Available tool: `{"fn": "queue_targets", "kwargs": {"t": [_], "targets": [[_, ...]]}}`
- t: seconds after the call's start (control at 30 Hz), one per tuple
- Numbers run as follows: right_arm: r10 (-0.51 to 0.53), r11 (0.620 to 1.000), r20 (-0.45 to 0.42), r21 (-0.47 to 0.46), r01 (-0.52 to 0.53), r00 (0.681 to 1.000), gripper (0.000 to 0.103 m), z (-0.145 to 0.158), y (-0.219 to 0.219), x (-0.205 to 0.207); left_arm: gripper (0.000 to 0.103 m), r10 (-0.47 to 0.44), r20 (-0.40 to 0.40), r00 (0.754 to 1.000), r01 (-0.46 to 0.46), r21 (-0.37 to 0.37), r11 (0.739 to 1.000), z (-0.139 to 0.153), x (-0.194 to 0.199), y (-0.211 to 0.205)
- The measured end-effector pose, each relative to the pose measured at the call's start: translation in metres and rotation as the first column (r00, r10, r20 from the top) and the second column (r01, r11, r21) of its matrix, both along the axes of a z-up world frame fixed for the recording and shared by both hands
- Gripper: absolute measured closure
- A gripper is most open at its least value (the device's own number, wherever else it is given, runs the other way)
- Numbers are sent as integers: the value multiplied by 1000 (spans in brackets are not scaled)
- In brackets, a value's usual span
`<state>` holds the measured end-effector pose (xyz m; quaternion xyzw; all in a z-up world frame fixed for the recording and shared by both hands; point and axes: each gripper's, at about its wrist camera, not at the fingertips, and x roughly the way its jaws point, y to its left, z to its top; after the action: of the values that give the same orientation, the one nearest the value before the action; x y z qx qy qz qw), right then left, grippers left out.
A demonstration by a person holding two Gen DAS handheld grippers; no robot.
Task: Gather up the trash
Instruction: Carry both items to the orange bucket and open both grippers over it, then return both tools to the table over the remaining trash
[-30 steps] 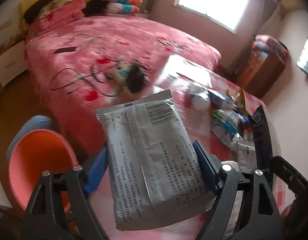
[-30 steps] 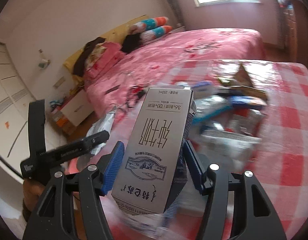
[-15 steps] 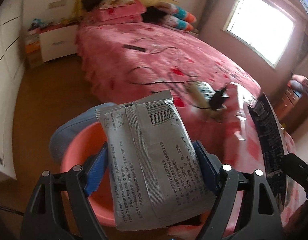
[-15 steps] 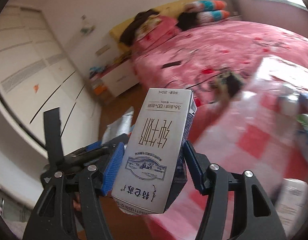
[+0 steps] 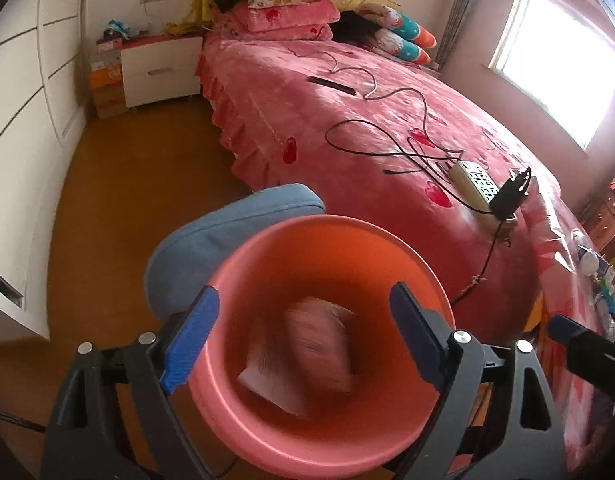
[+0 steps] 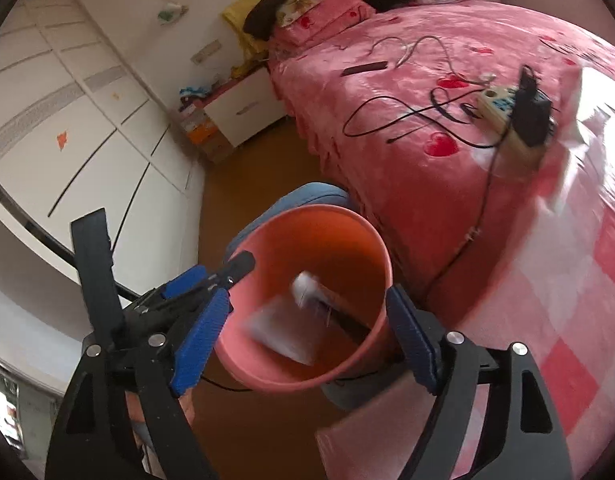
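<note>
**Both grippers wide and empty over the bin**

The left gripper point(image 5: 303, 336) hangs above the round salmon-pink plastic bin point(image 5: 423, 264), its blue-padded fingers point(image 5: 191, 336) spread wide with nothing between them. Inside the bin lies a blurred grey foil packet point(image 5: 303, 360), tinted pink by the walls. The right gripper point(image 6: 307, 340) is likewise spread wide and empty, just over the bin's point(image 6: 371, 240) rim; in its view a blurred white-ended carton point(image 6: 307, 284) sits inside the bin beside the packet point(image 6: 283, 332). The bin rests on a blue padded stool point(image 5: 211, 236) standing on the brown wooden floor point(image 5: 139, 160), close beside the pink heart-patterned bed point(image 5: 347, 92). A cream power strip point(image 5: 475, 184) with a black adapter and trailing black cables point(image 5: 371, 136) lies on the bed.
</note>
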<state>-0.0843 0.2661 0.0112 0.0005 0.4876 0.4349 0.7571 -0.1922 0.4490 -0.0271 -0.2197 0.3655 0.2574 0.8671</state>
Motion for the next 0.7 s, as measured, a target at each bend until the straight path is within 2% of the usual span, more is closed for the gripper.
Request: {"fn": "queue_targets", "kwargs": {"t": [0.2,0.43,0.67,0.7], "targets": [[-62,997,76,45,59,995,23,24,-41,-11,15,-40,48,998,38,39,999,14,-6,-20],[-139,989,194,82,125,971,23,48,-91,-24,15,-106,86,991,101,61,993,27,-7,-50],[-202,979,230,76,189,952,22,49,-128,-20,15,-166,86,982,158,89,983,48,-1,-84],[-211,977,231,74,199,950,20,48,-134,-20,15,-173,84,981,166,90,982,51,1,-90]]}}
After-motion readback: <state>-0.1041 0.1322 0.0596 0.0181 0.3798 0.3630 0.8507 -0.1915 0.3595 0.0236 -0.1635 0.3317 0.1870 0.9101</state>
